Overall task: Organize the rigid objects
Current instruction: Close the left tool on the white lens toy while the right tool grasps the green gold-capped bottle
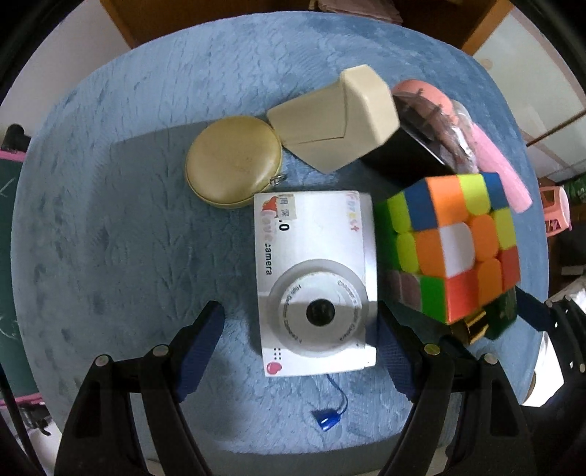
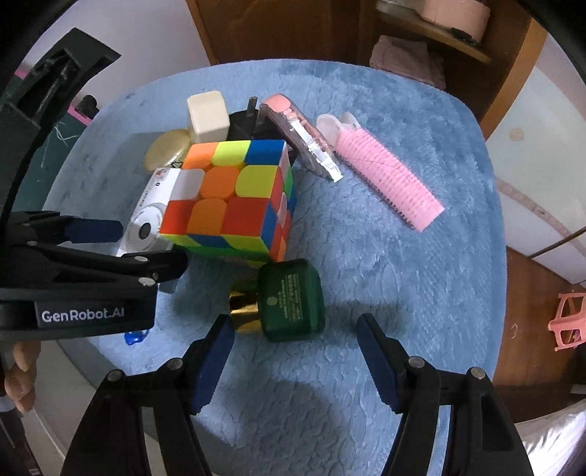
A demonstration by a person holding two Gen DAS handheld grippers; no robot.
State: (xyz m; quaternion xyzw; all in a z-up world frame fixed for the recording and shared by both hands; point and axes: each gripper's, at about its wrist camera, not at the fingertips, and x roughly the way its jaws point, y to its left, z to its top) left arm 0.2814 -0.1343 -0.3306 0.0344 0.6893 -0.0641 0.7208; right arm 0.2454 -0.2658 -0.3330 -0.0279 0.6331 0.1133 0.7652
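A white toy camera (image 1: 315,282) lies face up on the blue plush surface (image 1: 128,219), between the fingers of my open left gripper (image 1: 300,340); the fingers do not touch it. A Rubik's cube (image 1: 450,241) stands right of it, also in the right wrist view (image 2: 230,197). Behind are a round tan case (image 1: 234,161), a beige block (image 1: 340,121), a black box (image 1: 403,153) and a pink stapler (image 2: 296,135). My right gripper (image 2: 295,351) is open just before a green bottle with gold cap (image 2: 289,300). A pink hair roller (image 2: 388,179) lies apart at right.
The left gripper (image 2: 91,238) reaches in from the left in the right wrist view. A blue tag on a cord (image 1: 327,417) trails from the camera. A wooden cabinet (image 2: 293,29) stands behind the surface. A pink stool (image 2: 571,318) sits on the floor at right.
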